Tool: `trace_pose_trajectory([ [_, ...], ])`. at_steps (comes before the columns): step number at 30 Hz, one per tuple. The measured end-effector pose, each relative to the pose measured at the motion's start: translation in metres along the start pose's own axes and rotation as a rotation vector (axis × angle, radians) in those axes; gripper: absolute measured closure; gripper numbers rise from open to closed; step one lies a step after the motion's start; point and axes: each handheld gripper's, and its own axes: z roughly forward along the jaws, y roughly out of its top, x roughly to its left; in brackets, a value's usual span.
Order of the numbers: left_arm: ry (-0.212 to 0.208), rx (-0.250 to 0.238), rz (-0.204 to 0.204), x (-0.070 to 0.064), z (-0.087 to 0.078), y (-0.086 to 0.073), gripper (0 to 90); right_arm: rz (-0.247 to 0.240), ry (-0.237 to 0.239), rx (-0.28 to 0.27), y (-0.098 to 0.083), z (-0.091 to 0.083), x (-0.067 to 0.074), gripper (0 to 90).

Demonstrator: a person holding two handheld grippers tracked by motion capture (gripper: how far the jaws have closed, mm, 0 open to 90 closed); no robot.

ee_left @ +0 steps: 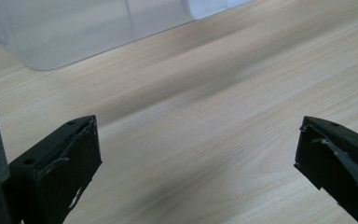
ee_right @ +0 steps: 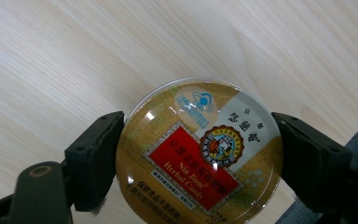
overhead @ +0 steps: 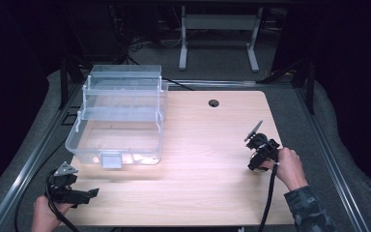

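Observation:
A round gold candy tin [ee_right: 200, 149] with a red label sits between the two black jaws of my right gripper [ee_right: 198, 158], which press on its sides above the wooden table [ee_right: 74, 56]. From above, the right gripper [overhead: 261, 153] hangs over the table's right side, held by a hand [overhead: 290, 166]. My left gripper [overhead: 75, 191] rests at the table's front left corner. Its jaws stand wide apart with nothing between them [ee_left: 196, 158]. A clear plastic bin [overhead: 121, 121] with a raised lid stands at the back left.
The bin's clear wall [ee_left: 74, 28] lies just ahead of the left gripper. A round cable hole [overhead: 214, 103] is in the table's far edge. Grey carpet and metal rails [overhead: 338, 164] border the table. A table frame [overhead: 220, 34] stands behind.

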Motion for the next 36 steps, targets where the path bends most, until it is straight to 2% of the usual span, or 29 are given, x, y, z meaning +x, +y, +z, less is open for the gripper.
trace_pose_trajectory([
  [1, -0.002, 0.001, 0.002, 0.0, 0.001, 0.0, 0.0, 0.017, 0.016, -0.001, -0.003, 0.004, -0.003, 20.2],
  [3, -0.001, 0.003, 0.004, -0.001, 0.001, 0.0, 0.0, 0.017, 0.019, 0.016, -0.006, 0.006, -0.006, 20.2],
  [4, -0.002, 0.003, 0.004, -0.001, 0.002, 0.0, 0.0, 0.031, 0.024, 0.04, -0.011, 0.012, -0.011, 20.2],
  [7, -0.003, 0.002, 0.001, -0.001, 0.003, 0.0, 0.0, 0.062, 0.023, 0.037, -0.019, 0.022, -0.018, 20.2],
  [8, -0.003, 0.003, 0.0, 0.0, 0.004, 0.0, 0.0, 0.07, 0.046, 0.046, -0.021, 0.024, -0.022, 20.2],
  [10, -0.002, 0.008, 0.0, 0.0, 0.004, 0.0, 0.0, 0.085, 0.043, 0.064, -0.025, 0.027, -0.026, 20.2],
  [11, -0.004, 0.008, 0.0, 0.0, 0.005, 0.0, 0.0, 0.092, 0.042, 0.052, -0.027, 0.03, -0.027, 20.2],
  [13, -0.005, 0.008, -0.002, 0.0, 0.005, 0.001, 0.0, 0.097, 0.03, 0.057, -0.029, 0.032, -0.028, 20.2],
  [14, -0.007, 0.008, 0.001, 0.0, 0.005, 0.001, 0.0, 0.105, 0.063, 0.055, -0.03, 0.035, -0.03, 20.2],
  [15, -0.007, 0.012, 0.001, -0.001, 0.005, 0.001, 0.0, 0.109, 0.048, 0.082, -0.032, 0.037, -0.031, 20.2],
  [18, -0.006, 0.013, 0.003, 0.0, 0.004, 0.001, 0.0, 0.121, 0.058, 0.085, -0.034, 0.041, -0.032, 20.1],
  [20, 0.004, 0.012, -0.008, 0.001, 0.004, 0.001, 0.0, 0.13, 0.035, 0.076, -0.035, 0.044, -0.032, 20.0],
  [21, 0.009, 0.006, -0.015, 0.002, 0.003, 0.0, 0.0, 0.134, 0.06, 0.075, -0.036, 0.045, -0.033, 20.0],
  [22, 0.004, 0.007, -0.021, 0.003, 0.003, 0.0, 0.0, 0.137, 0.032, 0.083, -0.036, 0.045, -0.033, 19.9],
  [23, 0.003, 0.006, -0.021, 0.003, 0.003, 0.0, 0.0, 0.14, 0.058, 0.098, -0.037, 0.046, -0.035, 19.8],
  [24, 0.0, 0.011, -0.019, 0.003, 0.003, 0.001, 0.0, 0.14, 0.058, 0.098, -0.037, 0.046, -0.035, 19.8],
  [31, 0.004, 0.004, -0.019, 0.003, -0.003, 0.001, 0.0, 0.157, 0.046, 0.048, -0.04, 0.042, -0.034, 13.0],
  [32, 0.005, 0.005, -0.019, 0.004, -0.004, 0.002, 0.0, 0.155, 0.021, 0.045, -0.04, 0.039, -0.032, 11.8],
  [33, 0.005, 0.003, -0.017, 0.004, -0.005, 0.002, 0.0, 0.155, 0.032, 0.036, -0.04, 0.037, -0.033, 10.0],
  [35, 0.006, 0.001, -0.022, 0.006, -0.007, 0.002, 0.0, 0.167, 0.045, -0.014, -0.04, 0.028, -0.03, 5.3],
  [36, 0.011, 0.003, -0.029, 0.006, -0.008, 0.003, 0.0, 0.167, 0.045, -0.014, -0.04, 0.028, -0.03, 5.3],
])
